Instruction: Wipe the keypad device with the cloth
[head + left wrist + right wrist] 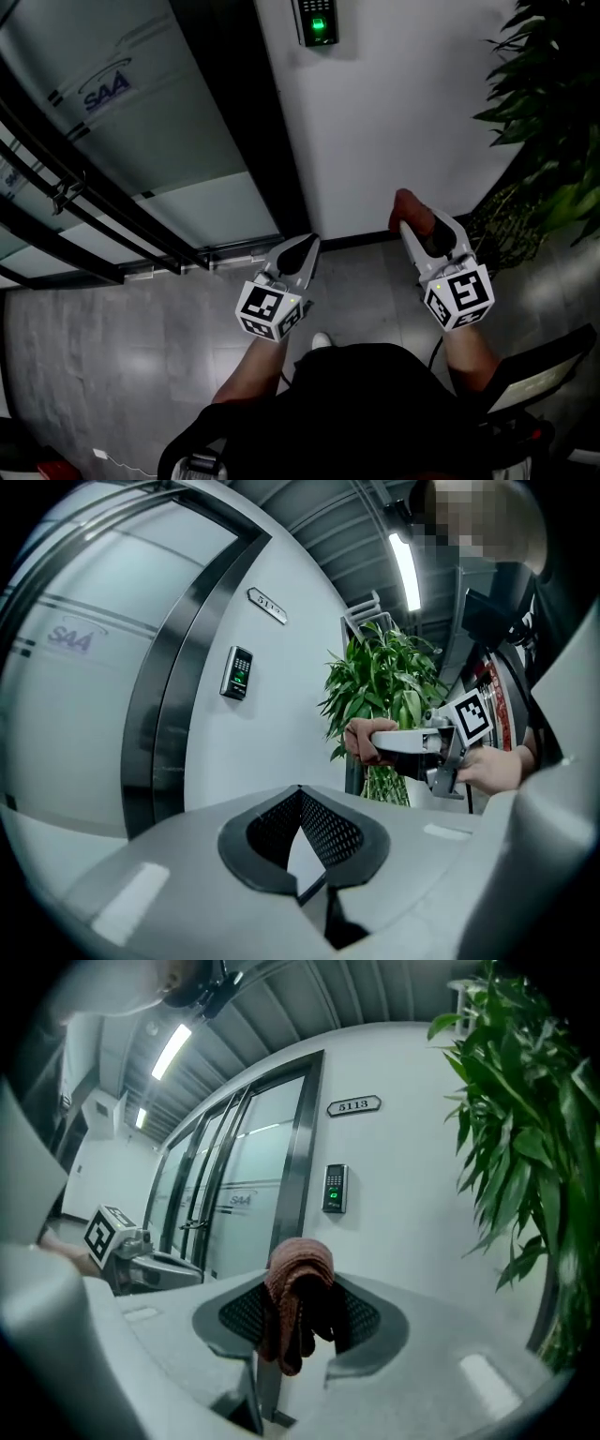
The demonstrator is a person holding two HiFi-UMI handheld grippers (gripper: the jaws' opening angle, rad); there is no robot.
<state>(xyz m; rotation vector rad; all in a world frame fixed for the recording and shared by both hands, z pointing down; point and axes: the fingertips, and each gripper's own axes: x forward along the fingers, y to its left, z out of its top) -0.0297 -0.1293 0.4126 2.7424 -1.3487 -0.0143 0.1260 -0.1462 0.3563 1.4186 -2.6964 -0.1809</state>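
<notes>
The keypad device (317,21) is a small dark unit with a green light, fixed high on the white wall; it also shows as keypad device (237,672) and keypad device (335,1188). My right gripper (413,214) is shut on a reddish-brown cloth (411,208), which drapes over the jaw tips as cloth (296,1290). It hangs well below and to the right of the keypad, apart from the wall. My left gripper (306,246) is shut with nothing in it, its tips meeting at left gripper (300,793). It is held low, left of the right one.
A frosted glass door (131,141) with a dark frame (267,122) and a bar handle (66,192) stands left of the keypad. A leafy potted plant (553,131) fills the right side. A room number plate (353,1105) sits above the keypad. The floor is grey tile (122,347).
</notes>
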